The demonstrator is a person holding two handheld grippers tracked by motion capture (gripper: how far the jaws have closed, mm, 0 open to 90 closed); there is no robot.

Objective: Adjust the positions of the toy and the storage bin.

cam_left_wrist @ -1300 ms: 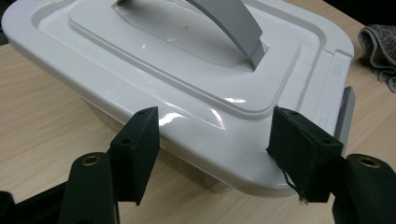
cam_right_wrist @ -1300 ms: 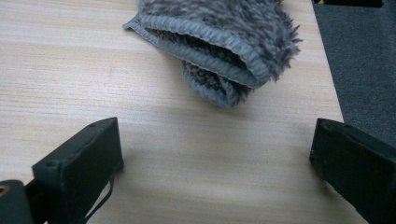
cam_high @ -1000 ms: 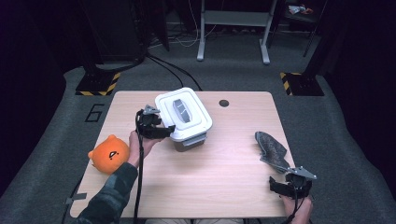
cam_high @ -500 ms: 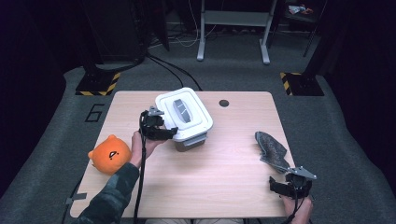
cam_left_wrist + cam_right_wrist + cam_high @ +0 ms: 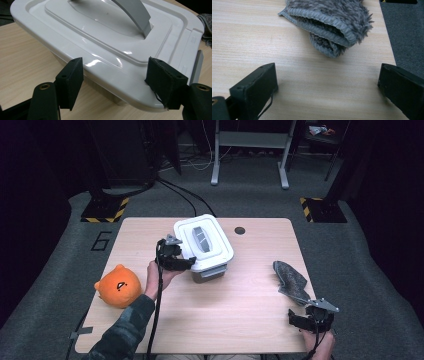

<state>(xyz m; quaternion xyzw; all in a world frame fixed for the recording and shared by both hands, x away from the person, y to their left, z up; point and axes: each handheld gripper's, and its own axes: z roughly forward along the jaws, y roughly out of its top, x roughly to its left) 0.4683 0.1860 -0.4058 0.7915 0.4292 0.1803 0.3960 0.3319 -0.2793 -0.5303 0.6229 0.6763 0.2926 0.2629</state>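
White lidded box [image 5: 204, 248], handle [image 5: 199, 238] running away

White lidded box [image 5: 204, 247] with grey handle, mid-table, apparently closed.

A light wooden table [image 5: 250, 315] with rounded corners stands on grey carpet. A white lidded container [image 5: 204, 245] with a grey handle sits near the middle of the far edge. An orange plush toy [image 5: 118, 285] lies at the left edge, partly overhanging it. A grey fuzzy cloth [image 5: 291, 281] lies close to the right edge. A small dark round spot [image 5: 240, 230] marks the tabletop near the far edge.
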